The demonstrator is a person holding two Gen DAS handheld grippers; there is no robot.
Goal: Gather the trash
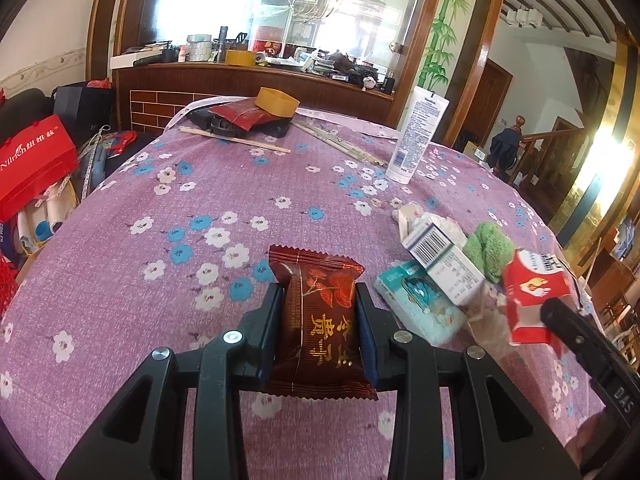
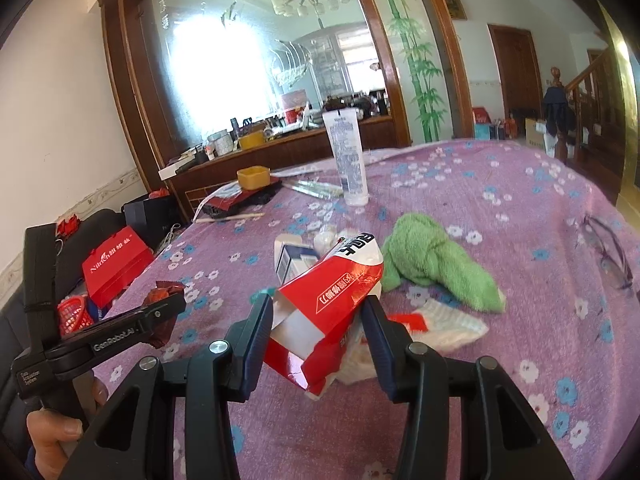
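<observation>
Already both tongs are loaded, the left tongs [image 1: 320,316] clamped on a brown snack wrapper [image 1: 318,320] and the right tongs [image 2: 318,334] pinching a torn red carton [image 2: 328,300], while a blue-white box [image 1: 444,264] and tissue packet [image 1: 420,308] remain on the bench [image 1: 200,200].

A lived-in home, likely a dining or sitting room. A round surface [image 1: 120,280] wears a purple flowered cloth. Behind it, a dark wood sideboard [image 1: 256,80] crowded with household clutter stands beneath a large arched mirror [image 1: 280,4] painted with bamboo. A wooden staircase [image 1: 560,148] rises at right, and red gift bags [image 1: 36,160] sit on the floor.
</observation>
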